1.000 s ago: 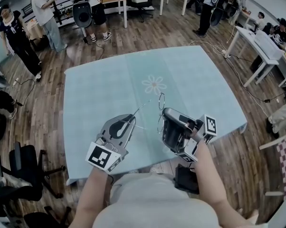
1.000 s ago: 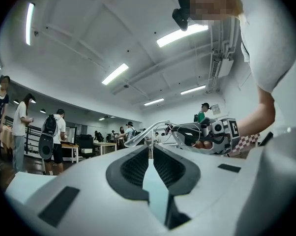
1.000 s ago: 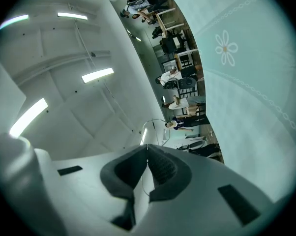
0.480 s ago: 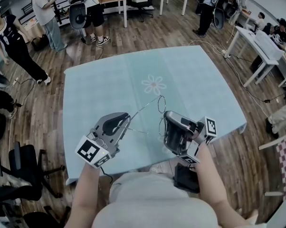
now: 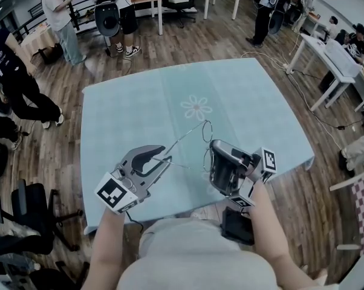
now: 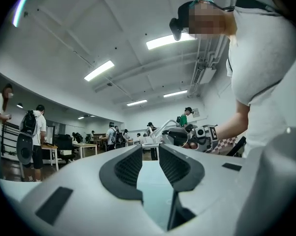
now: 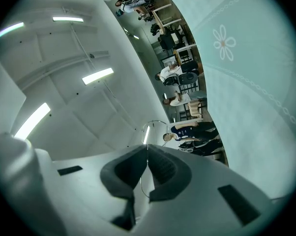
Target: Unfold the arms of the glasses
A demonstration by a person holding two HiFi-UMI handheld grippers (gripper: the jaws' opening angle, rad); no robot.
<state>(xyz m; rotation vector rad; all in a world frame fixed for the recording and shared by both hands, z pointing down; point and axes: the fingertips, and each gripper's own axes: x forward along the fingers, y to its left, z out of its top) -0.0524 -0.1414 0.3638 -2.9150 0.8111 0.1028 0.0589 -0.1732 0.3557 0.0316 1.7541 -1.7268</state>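
Glasses point(image 5: 195, 129), a thin wire-rimmed pair, hang in the air above the near edge of the table point(image 5: 139, 101), between the two hand-held grippers. The right gripper point(image 5: 210, 159) has its jaws together, clamped on the fine wire of the frame, which stands on edge with one lens rim farther away than the other. The left gripper point(image 5: 165, 156), whose jaws were closed around the tip of a wire arm a second ago, has since drawn a little to the left and let go. Its jaws now stand apart with nothing between them, and its own view shows only the pale cloth through the gap. The farther arm runs out from the frame toward the left and ends just beside the open jaws. A second thin wire, lower and nearer, also points left from the frame and looks like the other arm. On this showing the release marks the end of a pull. At least one arm looks swung clear of the lenses, and the unfolding appears close to done, though the wire is too fine to tell how far each hinge has opened.
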